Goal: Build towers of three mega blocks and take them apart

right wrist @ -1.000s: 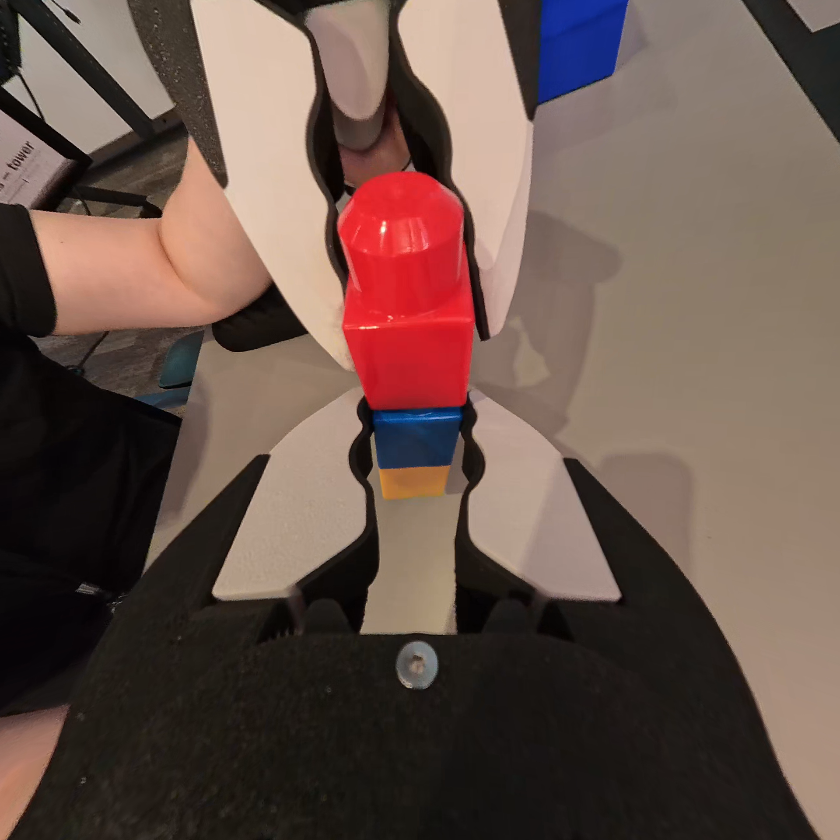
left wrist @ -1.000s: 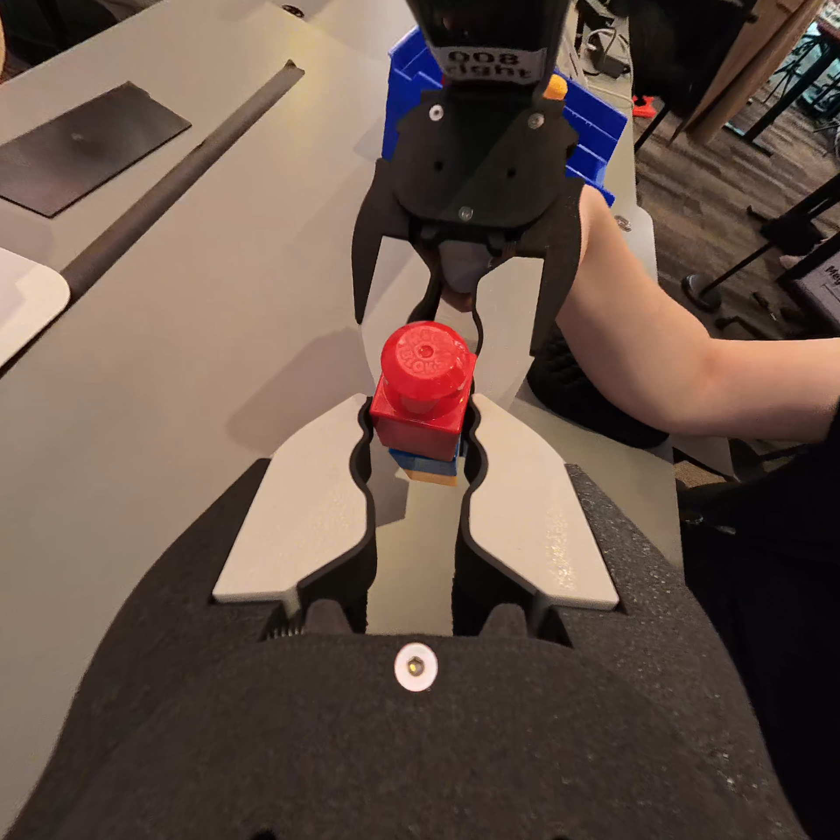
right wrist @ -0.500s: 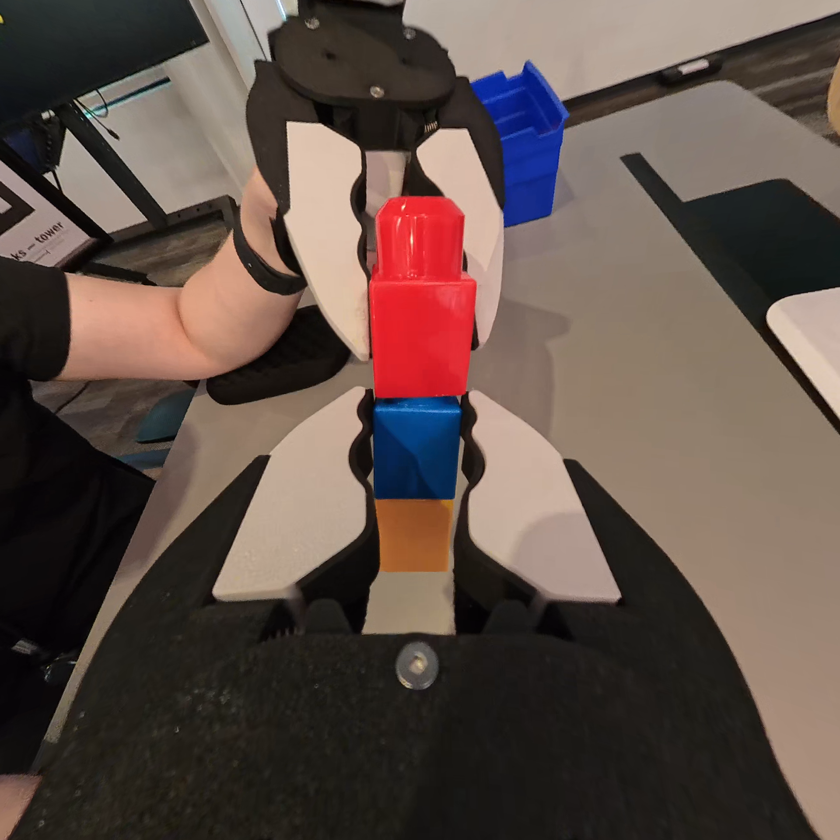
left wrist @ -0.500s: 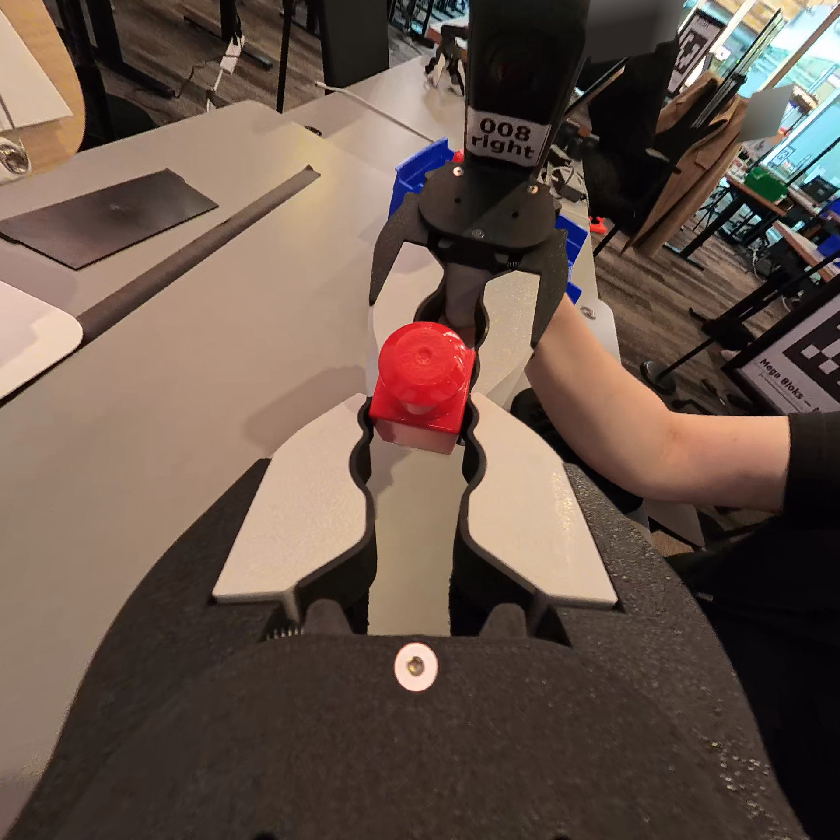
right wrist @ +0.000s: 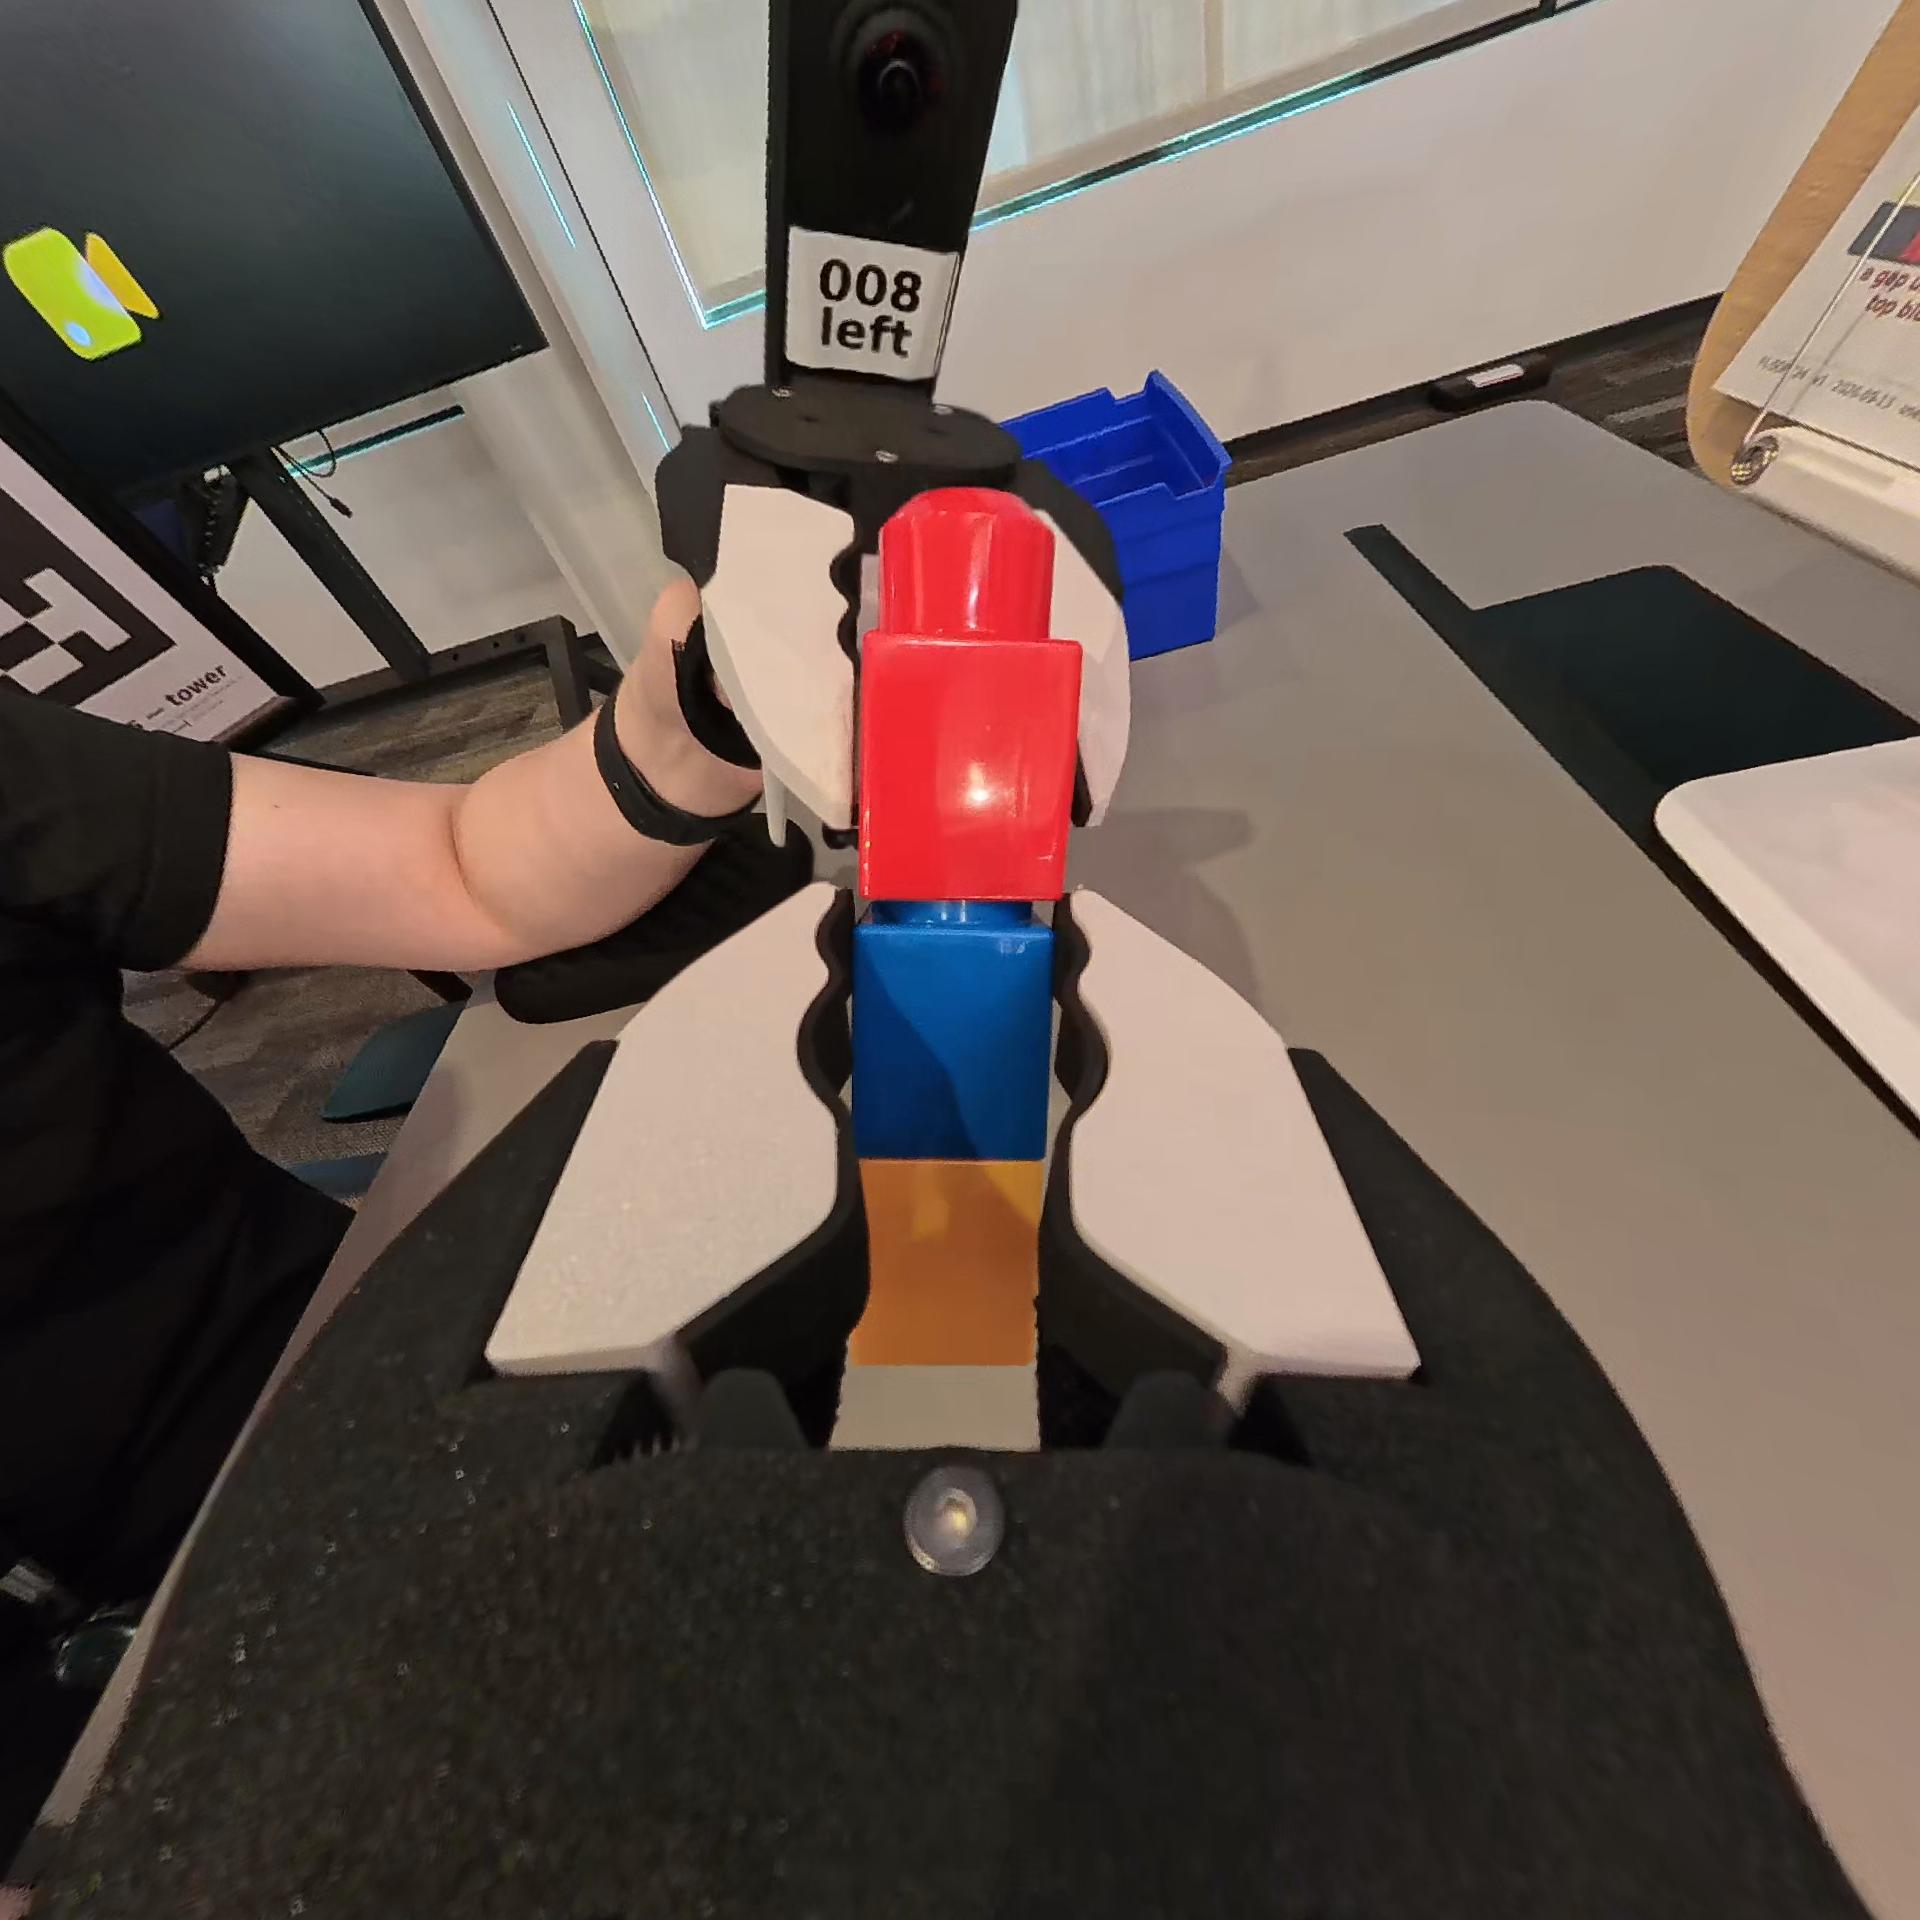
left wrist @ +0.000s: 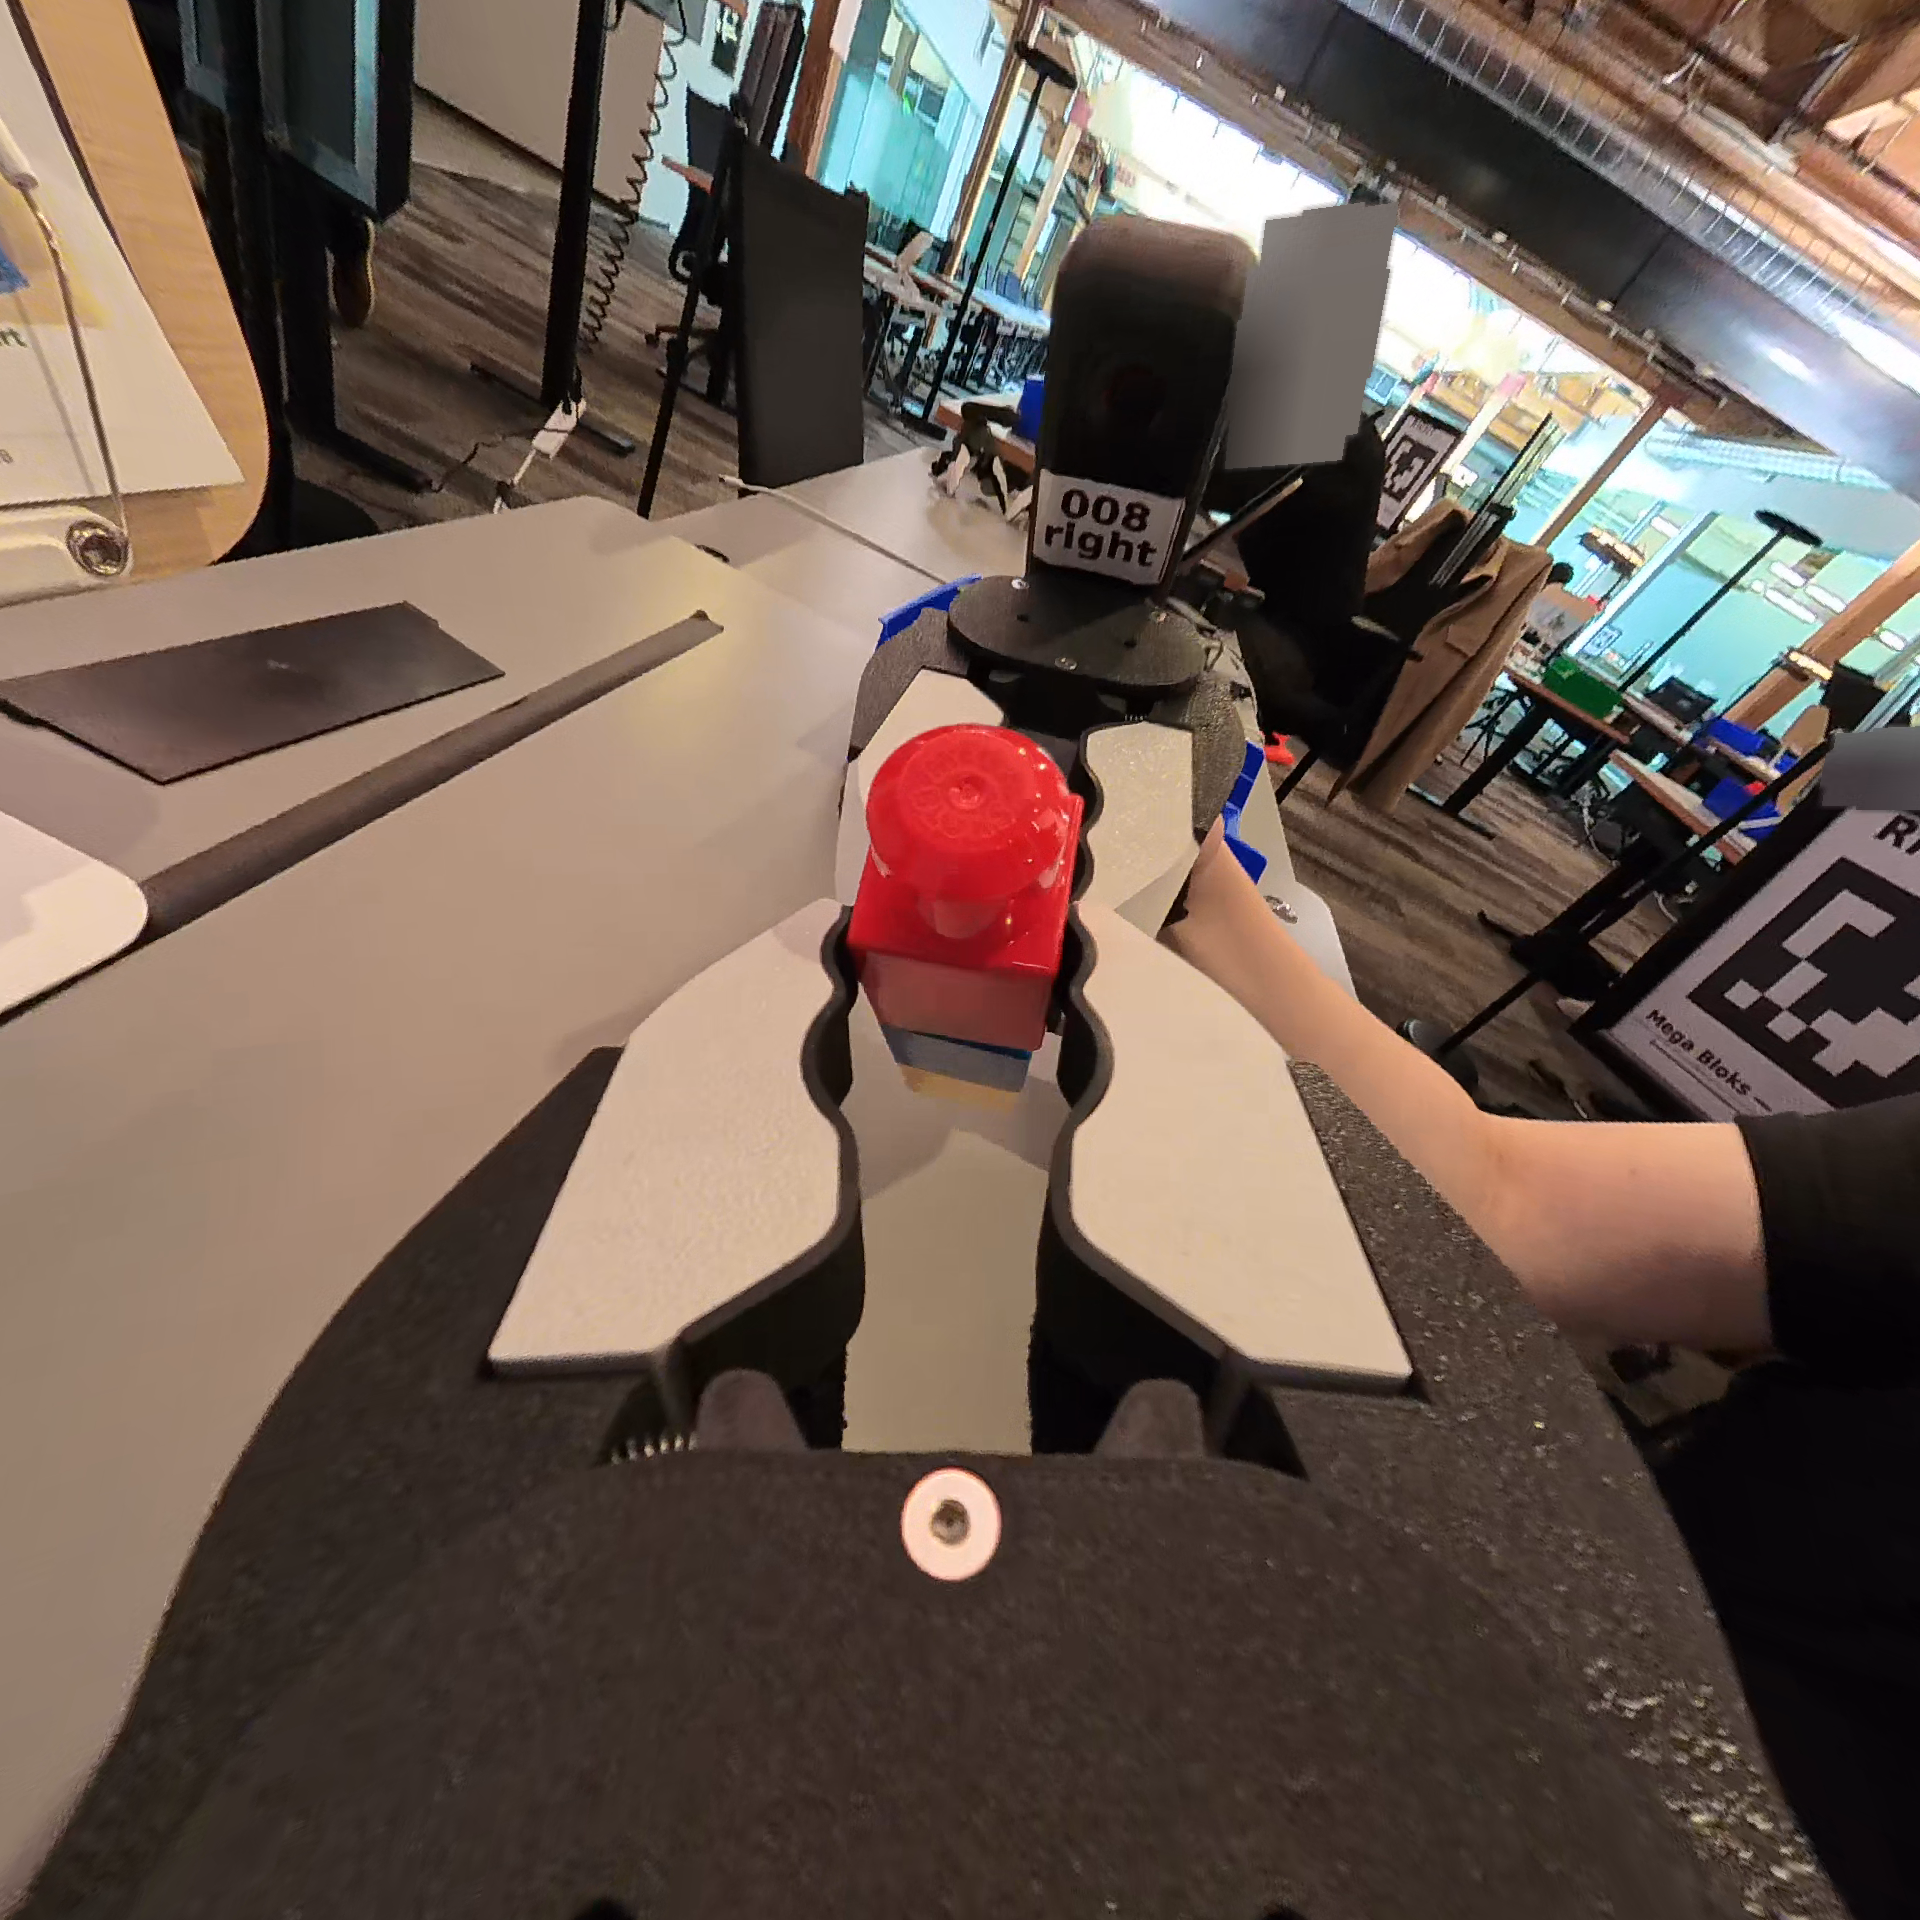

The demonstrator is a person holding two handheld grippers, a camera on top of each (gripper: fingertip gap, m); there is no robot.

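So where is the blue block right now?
In the right wrist view the blue block sits mid-tower, under the red block and above the orange block, squeezed by the right gripper.

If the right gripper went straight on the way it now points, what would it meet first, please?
It is already shut on the blue block; straight ahead, the left gripper holding the red block likely comes first, though depth is unclear.

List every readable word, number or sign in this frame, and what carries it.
Writing is not quoted here; its carriers:
white label, left wrist view, upper centre: legible.
white sticker, right wrist view, upper centre: legible.
marker sign: small print, legible.
clipped sheet: cut off.
red block stud: embossed, blurred.
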